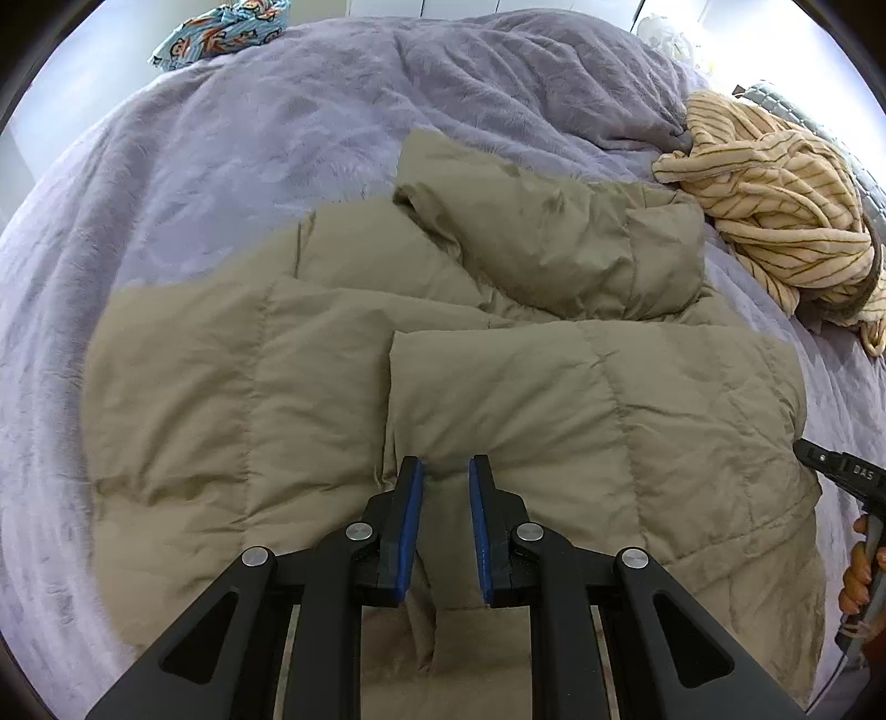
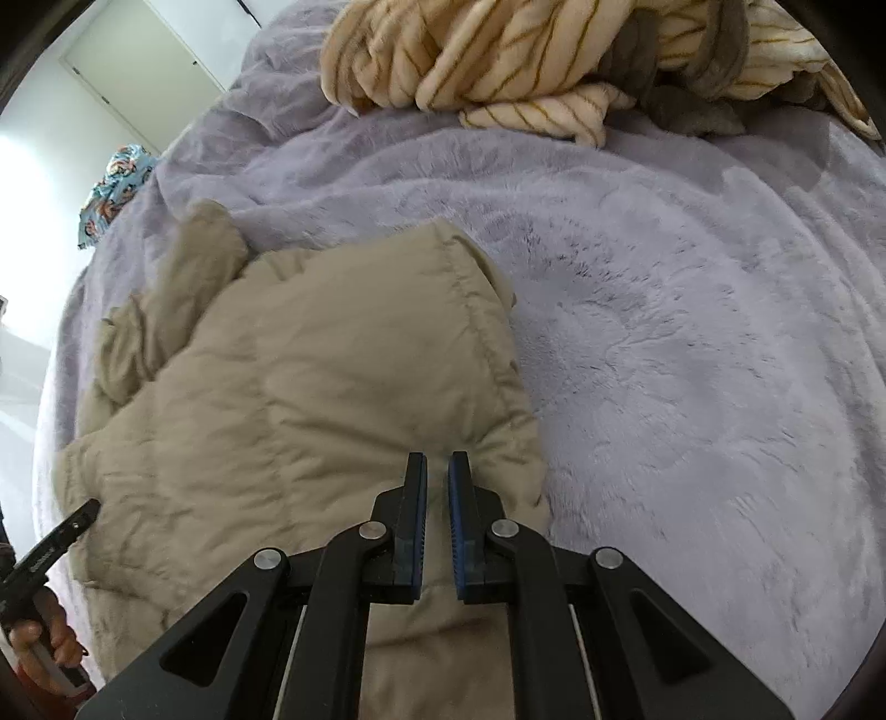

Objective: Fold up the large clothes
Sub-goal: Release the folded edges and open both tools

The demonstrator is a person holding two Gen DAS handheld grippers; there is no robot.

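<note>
A khaki-tan quilted puffer jacket (image 1: 443, 354) lies spread across a bed covered by a fuzzy lavender-grey blanket (image 1: 232, 155), filling the near middle of the bed. One padded panel is already folded over the body, its straight edge running across the jacket, and a sleeve or hood lies crumpled at the far end, so the fold looks partly done. The left gripper (image 1: 446, 476), black with blue pads, points steeply down over the near hem. Its jaws are nearly closed with a narrow gap, and a ridge of tan fabric rises between them; it appears to be pinching a thin fold of the jacket, probably to lift that edge. The right gripper (image 2: 437, 471) is aimed down at the jacket's right-hand seamed edge, where the jacket meets bare blanket. Its pads are almost together and tan fabric shows in the slit, so it seems to be gripping that edge too, though the contact is hard to confirm. Holding two points on the same side would let the person carry it over evenly. Beyond the jacket, a cream fleece garment with mustard stripes (image 1: 775, 210) sits heaped at the right, well apart, and a blue patterned cloth (image 1: 221, 33) lies at the far left edge.
</note>
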